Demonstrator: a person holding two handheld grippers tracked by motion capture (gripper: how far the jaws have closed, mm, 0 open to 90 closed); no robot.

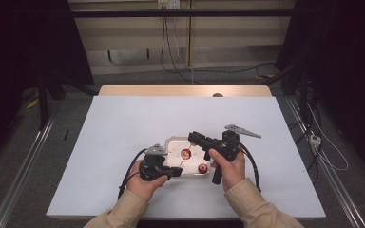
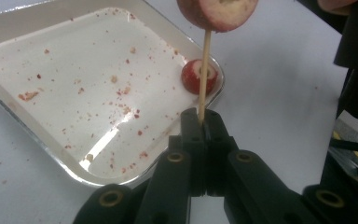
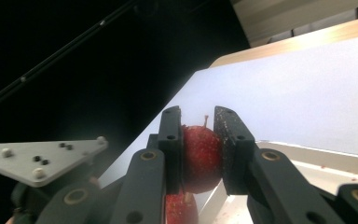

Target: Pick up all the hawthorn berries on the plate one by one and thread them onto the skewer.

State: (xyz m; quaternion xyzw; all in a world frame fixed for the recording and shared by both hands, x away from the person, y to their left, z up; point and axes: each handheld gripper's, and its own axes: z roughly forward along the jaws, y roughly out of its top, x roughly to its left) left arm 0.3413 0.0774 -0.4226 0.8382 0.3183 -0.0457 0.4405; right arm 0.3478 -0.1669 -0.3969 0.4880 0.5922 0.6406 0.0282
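Across the middle of the white desk, toward six o'clock, sits a white tray speckled with red crumbs. Left gripper waits at the tray's seven o'clock, its jaws pressed together on the lower end of a thin wooden stick that stands upright. Right gripper comes in from the tray's three o'clock, its jaws clamped on a red fruit piece, and a stick tip peeks out just above that piece. A second fruit piece lies in the tray's corner, behind the stick in the left gripper view.

By my reading the step in hand is skewering: the held piece is being threaded onto the stick. Next the right hand likely needs to push the piece further down along the stick, keeping it in line while the left holds steady, then let go and fetch the piece left in the tray.
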